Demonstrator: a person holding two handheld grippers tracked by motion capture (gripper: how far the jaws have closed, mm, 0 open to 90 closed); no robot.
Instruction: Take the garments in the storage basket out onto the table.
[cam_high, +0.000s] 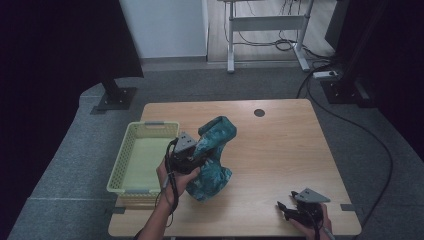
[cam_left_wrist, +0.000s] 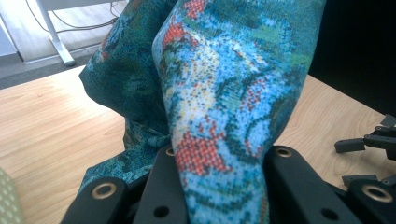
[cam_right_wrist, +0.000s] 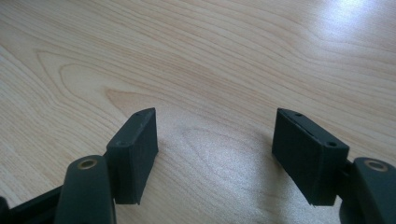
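While the left gripper (cam_high: 192, 159) pinches the patterned cloth (cam_high: 215, 150) beside the yellow basket (cam_high: 131, 150), the right gripper (cam_high: 295, 207) rests on the table (cam_high: 280, 145), jaws wide.

My left gripper (cam_left_wrist: 219, 163) pinched a fold of teal patterned cloth (cam_left_wrist: 224, 84) between its jaws, above the wooden table (cam_left_wrist: 46, 126).

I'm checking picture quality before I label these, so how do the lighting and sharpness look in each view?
High view: dim, with black corners; the table is lit evenly. Left gripper view: the patterned cloth sits very close, its weave looks pixelated, and the right background is black. Right gripper view: bright glare on the wood at the top right, and soft shadows fall beside the open right gripper.
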